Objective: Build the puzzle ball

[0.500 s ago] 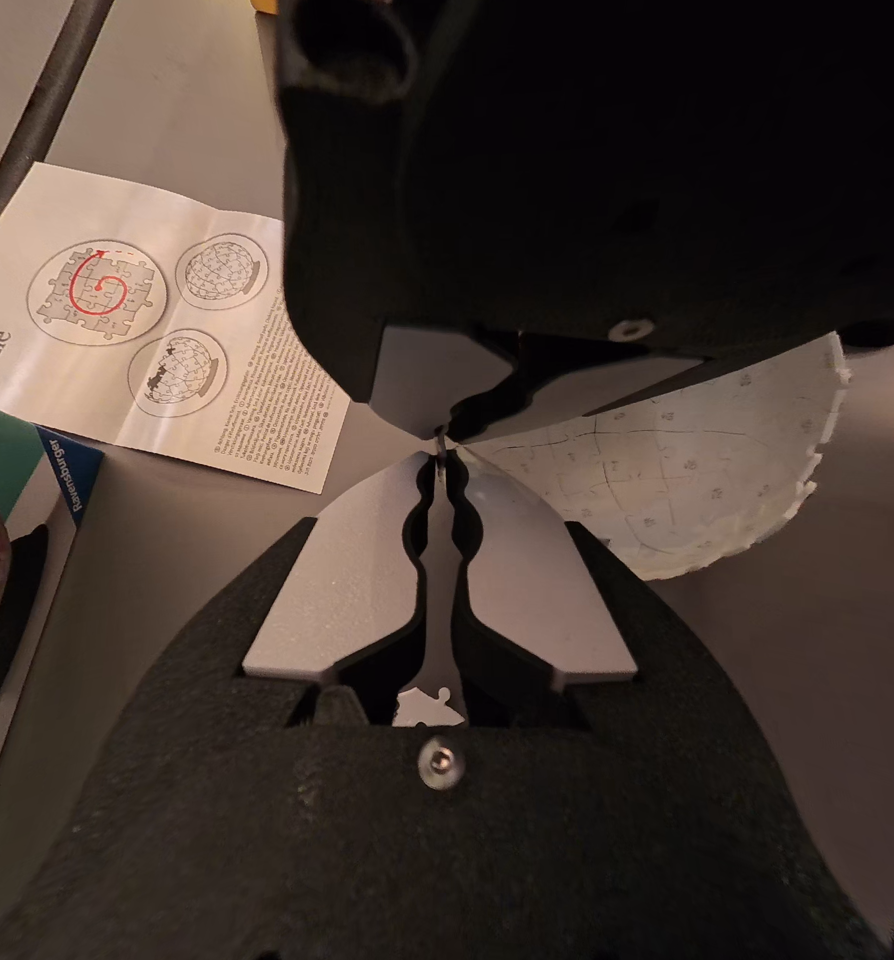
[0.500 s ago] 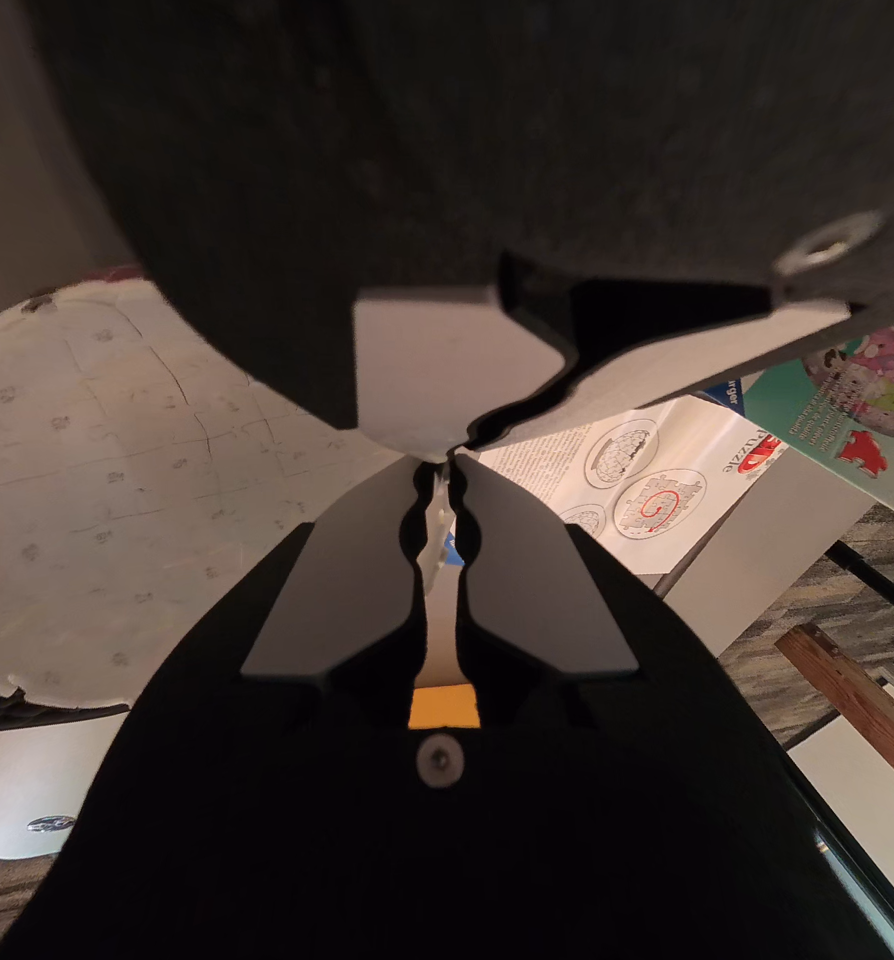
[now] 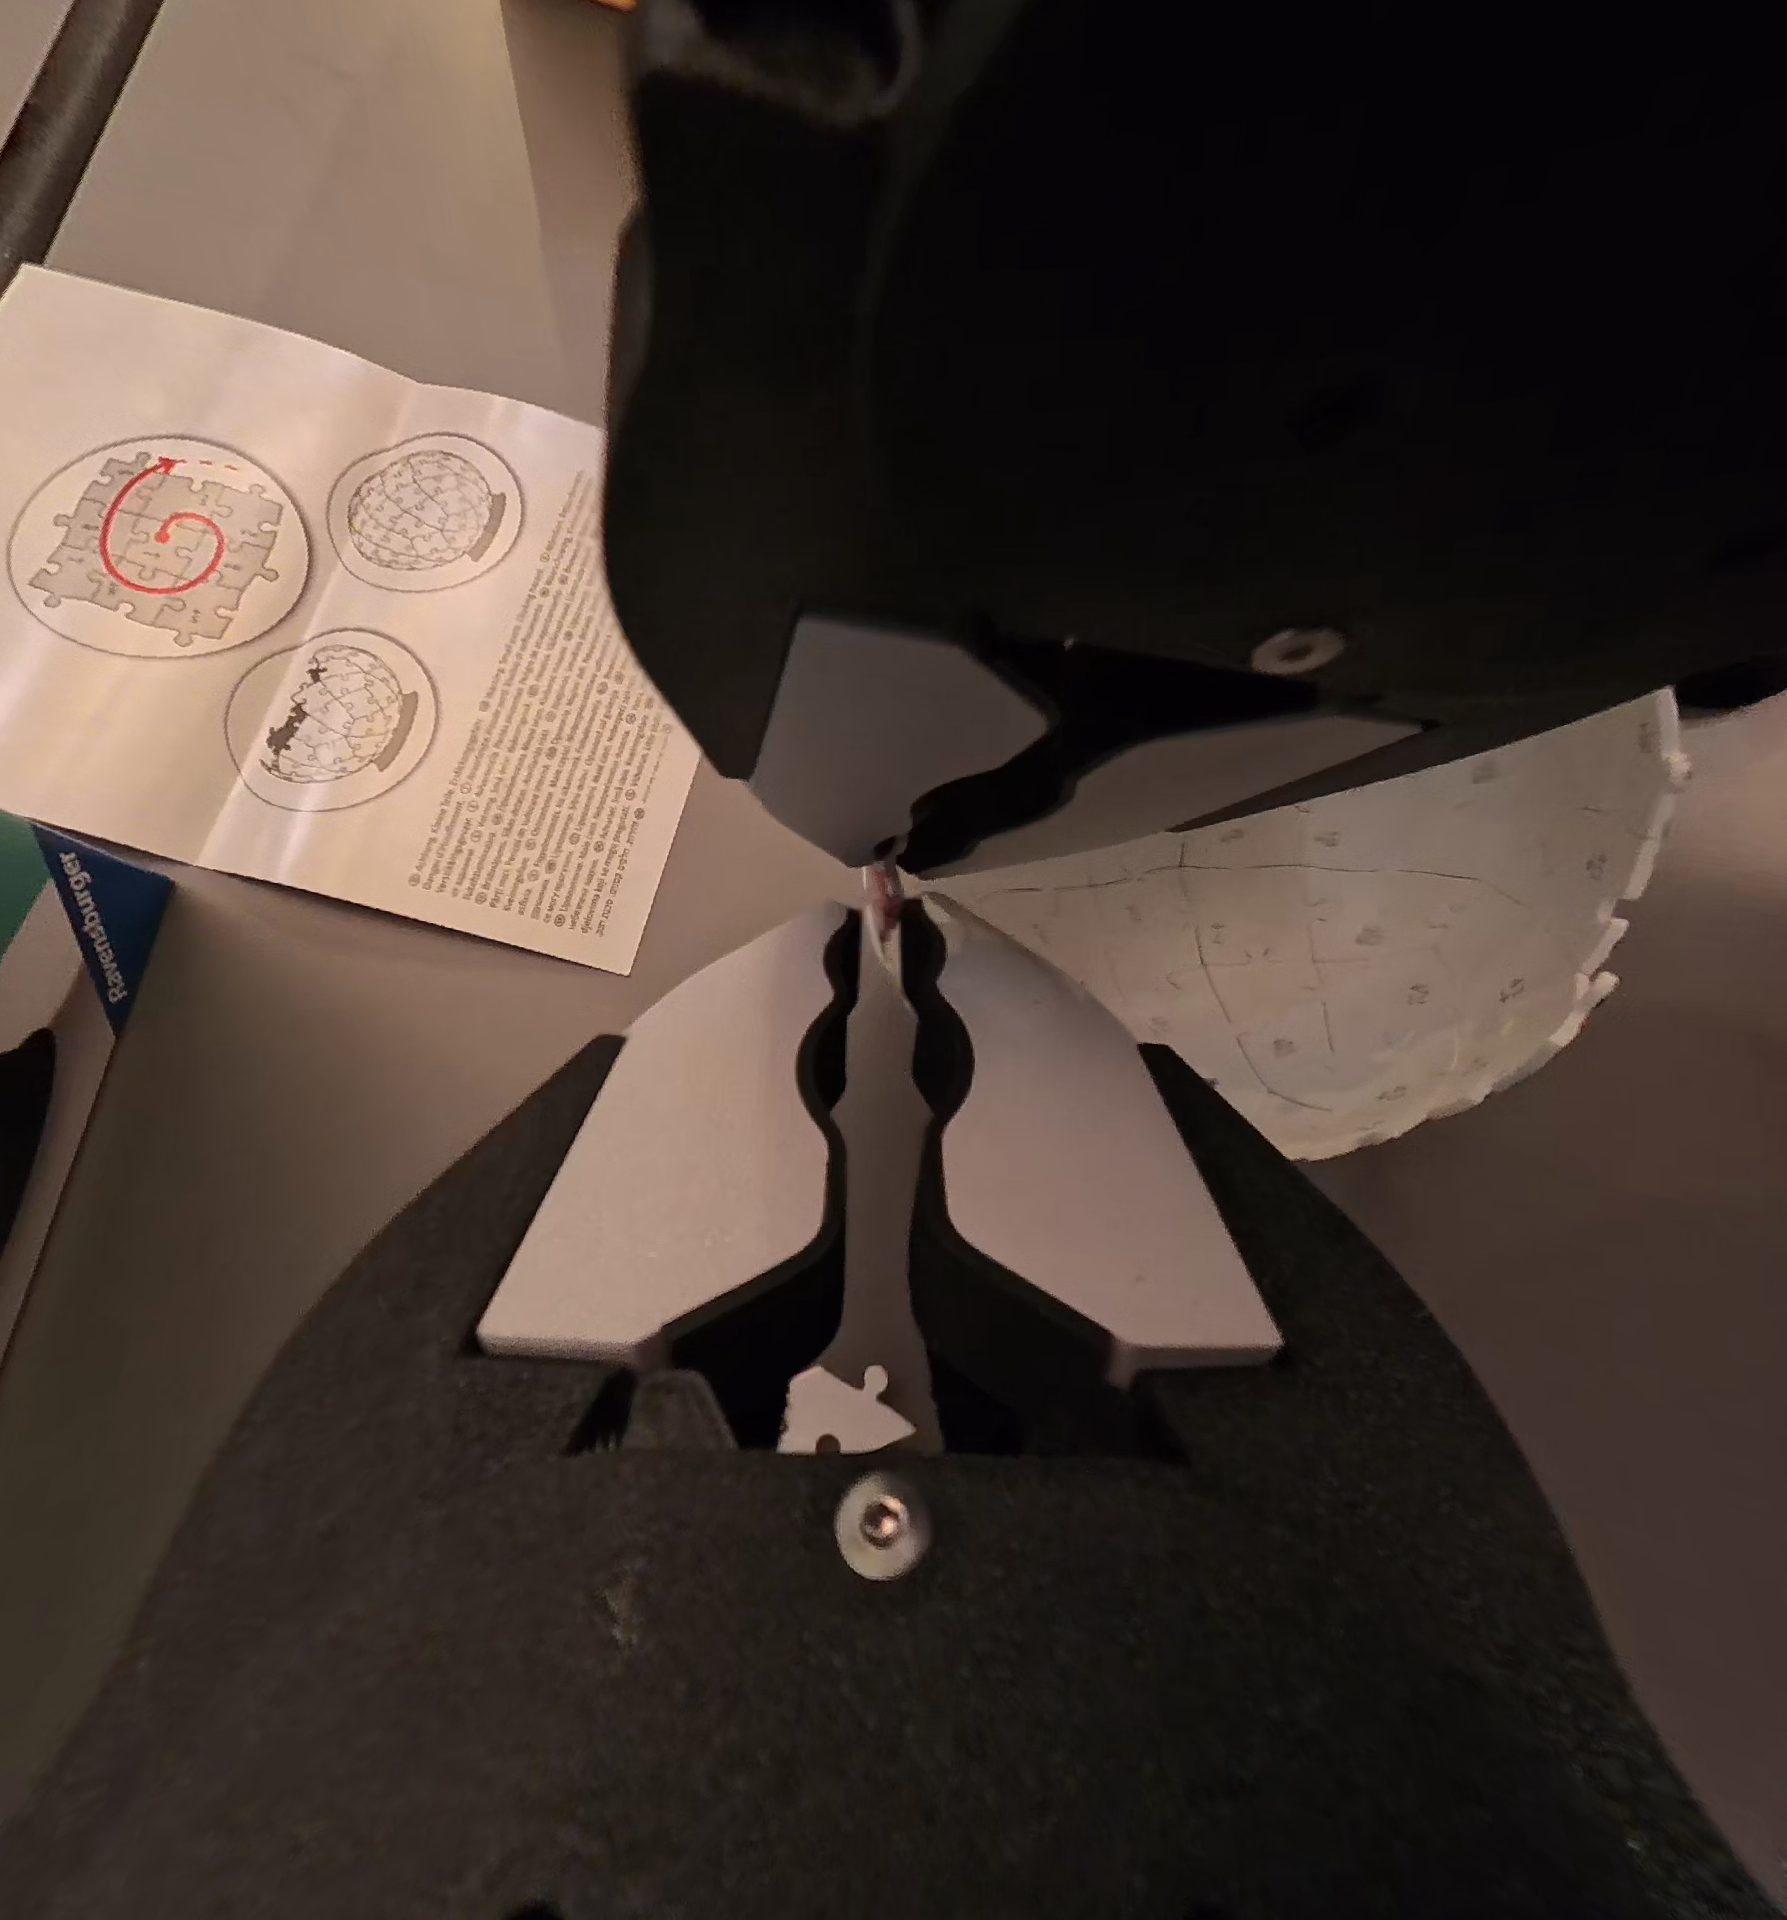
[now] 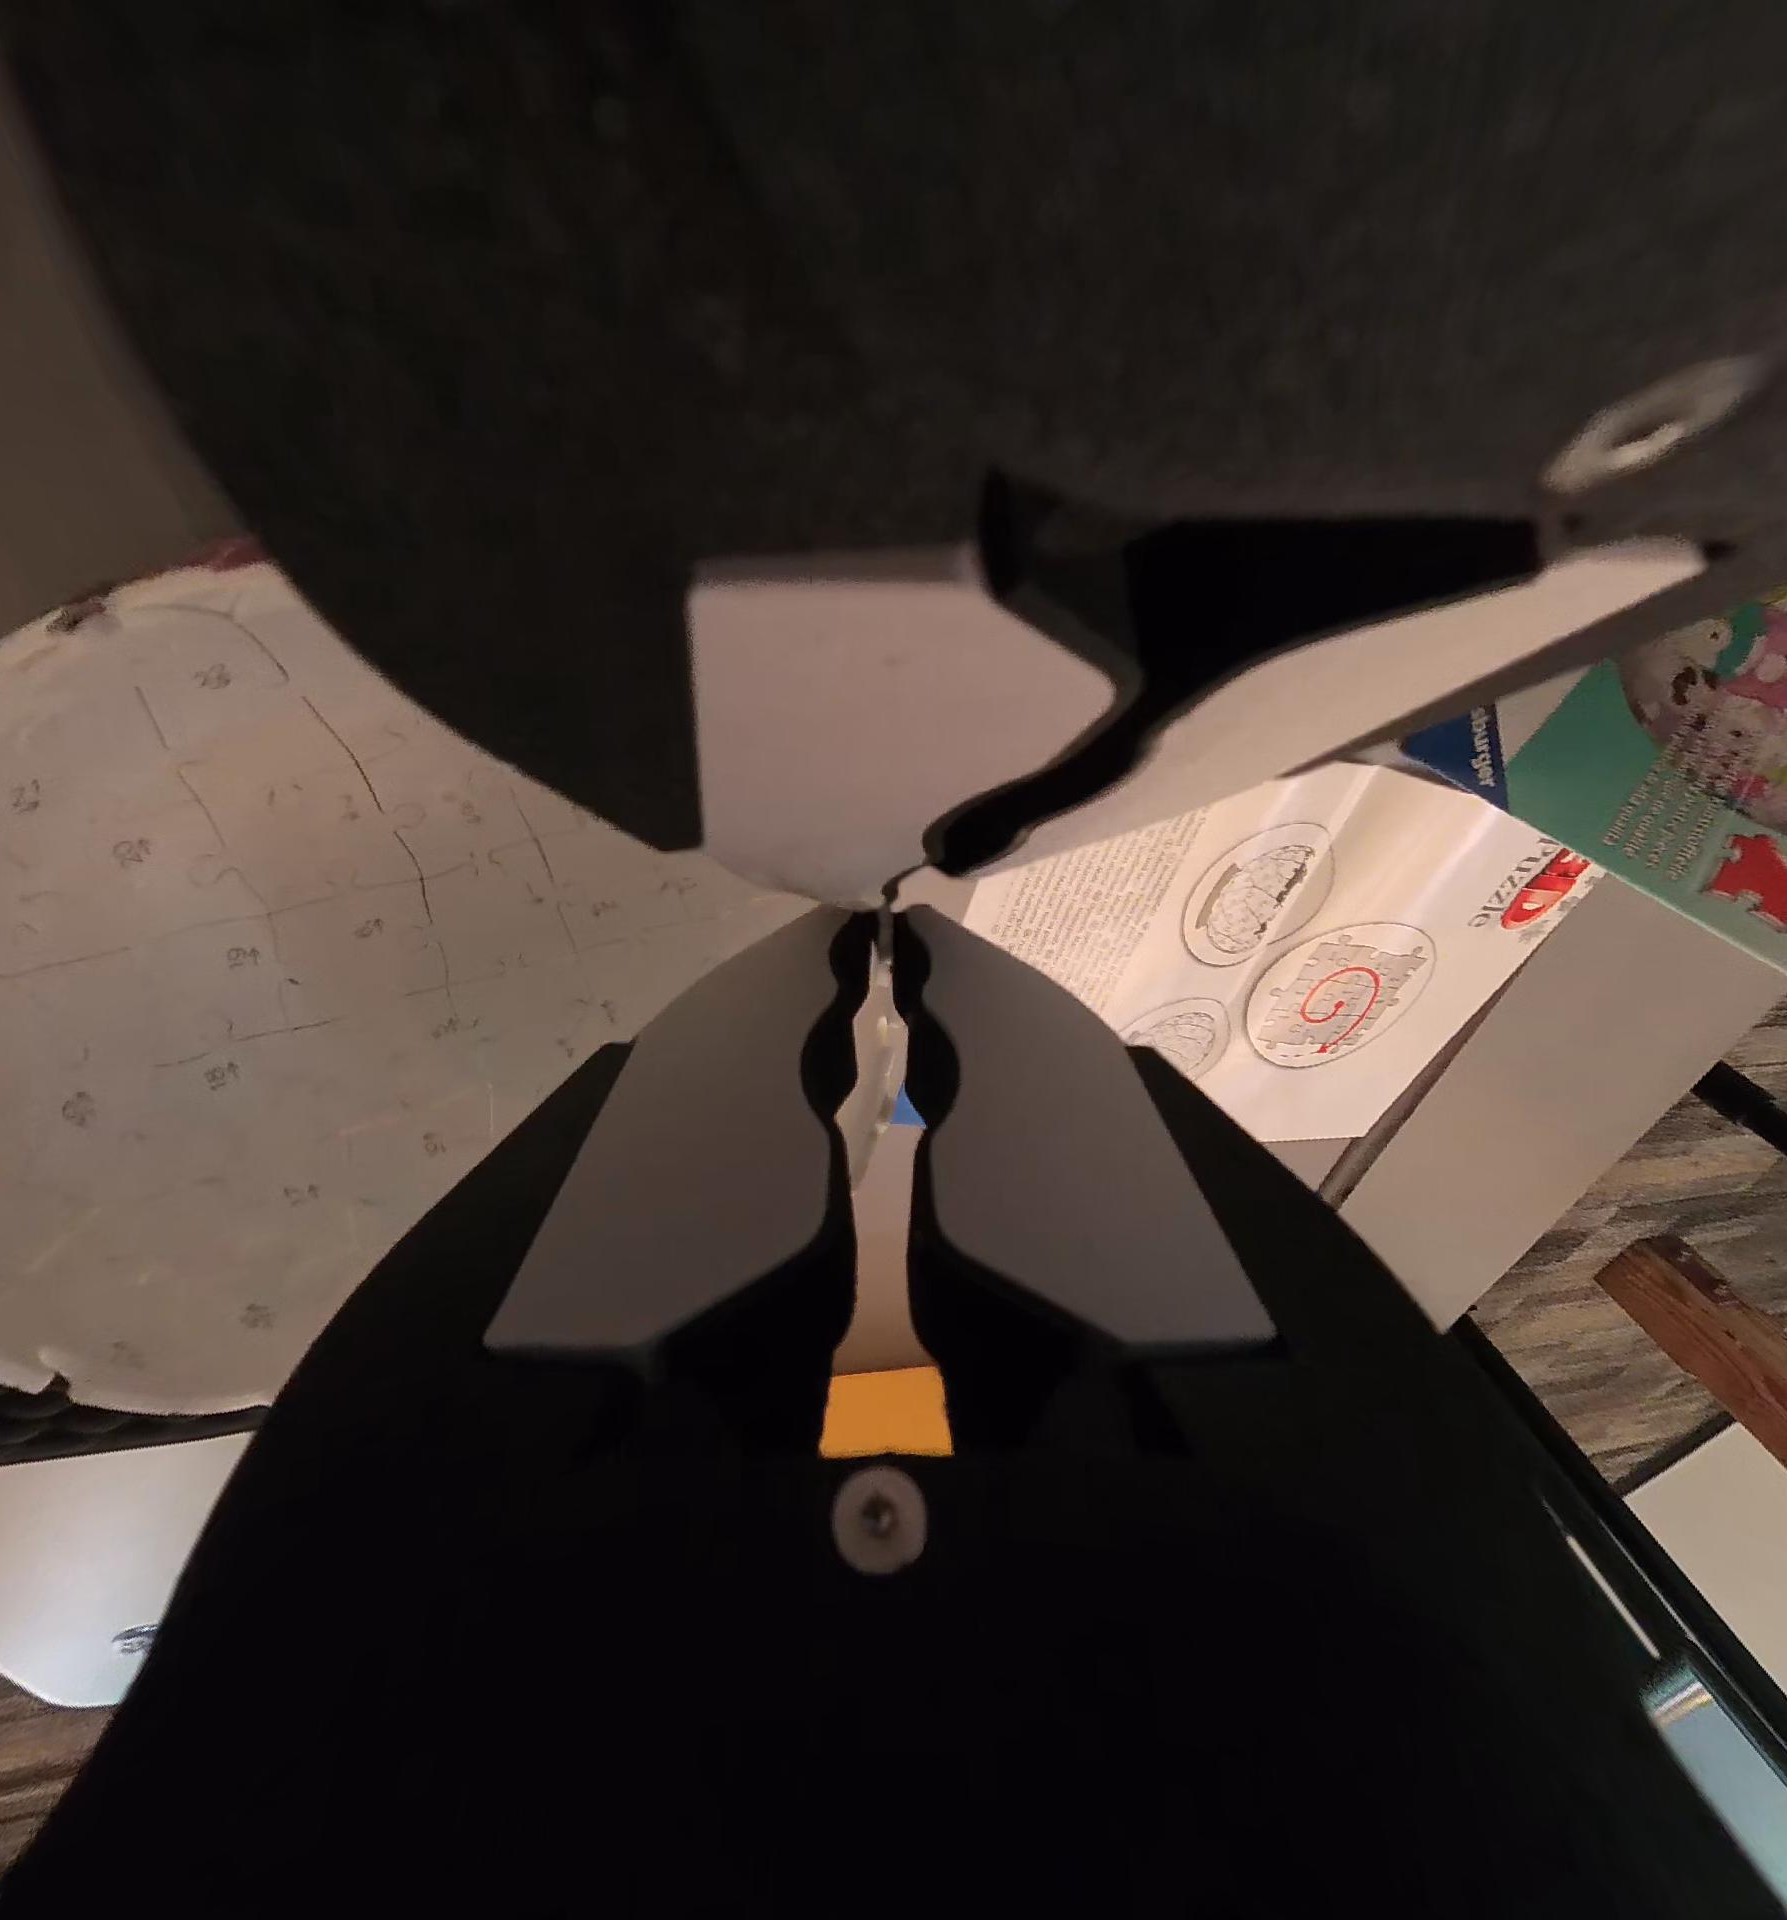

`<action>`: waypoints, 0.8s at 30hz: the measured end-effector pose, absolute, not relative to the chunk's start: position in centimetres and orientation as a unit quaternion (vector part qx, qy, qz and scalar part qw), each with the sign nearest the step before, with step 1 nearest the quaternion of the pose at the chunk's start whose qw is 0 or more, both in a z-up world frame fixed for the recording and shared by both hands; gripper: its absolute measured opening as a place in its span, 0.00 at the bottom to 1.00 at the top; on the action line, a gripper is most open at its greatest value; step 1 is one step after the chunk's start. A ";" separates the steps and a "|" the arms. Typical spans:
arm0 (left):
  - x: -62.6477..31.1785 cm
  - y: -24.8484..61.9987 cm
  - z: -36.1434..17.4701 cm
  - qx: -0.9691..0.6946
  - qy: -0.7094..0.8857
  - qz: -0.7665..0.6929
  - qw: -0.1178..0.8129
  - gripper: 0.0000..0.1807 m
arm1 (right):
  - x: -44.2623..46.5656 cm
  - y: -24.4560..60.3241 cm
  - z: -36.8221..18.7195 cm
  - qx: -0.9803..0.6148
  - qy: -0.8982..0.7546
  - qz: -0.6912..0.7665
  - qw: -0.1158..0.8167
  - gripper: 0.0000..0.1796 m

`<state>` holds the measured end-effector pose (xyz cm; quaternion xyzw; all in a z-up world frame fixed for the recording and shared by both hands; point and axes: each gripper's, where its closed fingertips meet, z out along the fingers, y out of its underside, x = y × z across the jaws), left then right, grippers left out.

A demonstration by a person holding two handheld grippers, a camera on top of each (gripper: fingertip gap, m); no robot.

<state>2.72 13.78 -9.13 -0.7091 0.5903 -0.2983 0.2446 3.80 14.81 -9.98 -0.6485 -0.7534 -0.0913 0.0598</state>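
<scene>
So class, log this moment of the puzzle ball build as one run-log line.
stage: piece handover | left gripper: shut on puzzle piece | right gripper: shut on same piece, tip to tip | half-built shell: beside | instruction sheet: on table

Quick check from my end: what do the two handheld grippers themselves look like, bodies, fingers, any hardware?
Both match. The left gripper has a black, grainy-textured body, two flat pale grey fingers with wavy black inner edges, and a silver screw in the centre of the body. The right gripper is built the same, its fingers darker in shadow. No cables, markings or sleeves show.
</scene>
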 end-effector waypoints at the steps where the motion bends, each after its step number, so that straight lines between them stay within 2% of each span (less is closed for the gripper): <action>1: 2.6 14.0 -9.2 -0.712 0.588 -0.295 0.245 0.06 | 3.8 14.8 -10.0 -0.650 -0.752 -0.090 0.057 0.03; 16: 2.8 13.6 -9.2 -0.708 0.591 -0.309 0.235 0.02 | 4.0 14.8 -10.0 -0.650 -0.753 -0.088 0.052 0.03; 24: 2.8 13.8 -9.2 -0.706 0.595 -0.295 0.245 0.01 | 4.2 15.0 -9.8 -0.643 -0.757 -0.099 0.059 0.06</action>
